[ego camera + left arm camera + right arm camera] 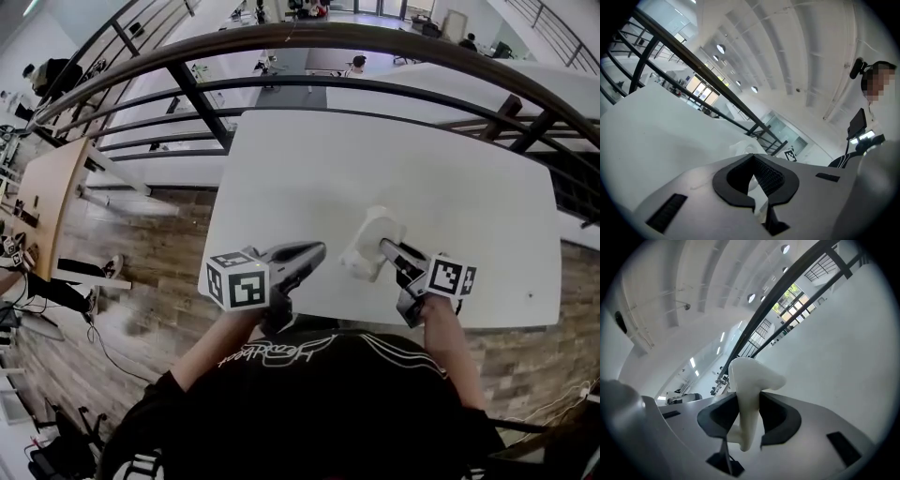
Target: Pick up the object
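The object (pixel 368 242) is a smooth white piece with a rounded head, over the white table (pixel 450 169) near its front edge. My right gripper (pixel 382 247) has its jaws closed on it from the right. In the right gripper view the object (pixel 750 380) stands between the dark pads (pixel 780 416), which press on its narrow stem. Whether it touches the table I cannot tell. My left gripper (pixel 314 251) is to its left at the table's front edge, shut and holding nothing. In the left gripper view its pads (pixel 776 180) meet, and the object (pixel 742 149) lies beyond them.
A black curved railing (pixel 281 42) runs along the far side of the table, with a lower floor beyond it. Wooden flooring (pixel 159 281) and a wooden desk (pixel 47 202) lie to the left. The person's dark shirt (pixel 309 412) fills the bottom of the head view.
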Demonstrator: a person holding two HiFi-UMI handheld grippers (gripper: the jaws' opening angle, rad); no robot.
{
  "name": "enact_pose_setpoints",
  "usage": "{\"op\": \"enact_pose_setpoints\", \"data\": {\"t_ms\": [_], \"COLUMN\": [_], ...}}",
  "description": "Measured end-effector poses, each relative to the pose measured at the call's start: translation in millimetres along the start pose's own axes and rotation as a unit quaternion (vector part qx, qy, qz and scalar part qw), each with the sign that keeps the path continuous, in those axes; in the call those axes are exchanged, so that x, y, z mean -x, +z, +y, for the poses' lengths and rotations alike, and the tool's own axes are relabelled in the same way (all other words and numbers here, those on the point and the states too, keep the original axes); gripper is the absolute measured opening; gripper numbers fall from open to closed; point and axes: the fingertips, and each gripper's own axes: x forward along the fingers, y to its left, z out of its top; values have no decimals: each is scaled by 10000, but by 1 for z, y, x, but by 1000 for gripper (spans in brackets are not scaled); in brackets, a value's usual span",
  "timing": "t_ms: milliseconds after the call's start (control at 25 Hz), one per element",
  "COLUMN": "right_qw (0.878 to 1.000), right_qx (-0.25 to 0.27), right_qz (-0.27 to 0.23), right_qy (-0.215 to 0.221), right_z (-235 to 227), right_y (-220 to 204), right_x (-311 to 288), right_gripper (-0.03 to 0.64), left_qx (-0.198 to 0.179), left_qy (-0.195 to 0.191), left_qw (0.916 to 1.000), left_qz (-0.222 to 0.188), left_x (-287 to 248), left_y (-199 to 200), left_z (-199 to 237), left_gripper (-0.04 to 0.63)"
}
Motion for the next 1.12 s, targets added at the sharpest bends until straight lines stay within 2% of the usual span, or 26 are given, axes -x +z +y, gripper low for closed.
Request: {"op": "enact_pose_setpoints", "data": {"t_ms": [280, 640, 800, 1120], "right_qw": [9971, 9885, 9842, 9807], "right_qx": [520, 1116, 1358, 1501], "right_qz": [-510, -917, -984, -1051], "right_qy": [231, 451, 562, 685], "right_z": [46, 102, 125, 137], "right_y": [30, 55, 59, 62], "right_x": [31, 67, 70, 77], "right_gripper": [130, 130, 130, 130], "left_qx": [-347, -1061, -1207, -1320], "left_qy": [-25, -273, -361, -469], "left_qw": [9992, 9931, 9911, 9885], "left_qz": [-189, -416, -437, -567], "left_x": [10, 22, 30, 28], "left_y": [13, 39, 47, 57], "left_z": [-26, -81, -93, -107], "left_gripper": [8, 8, 8, 8]}}
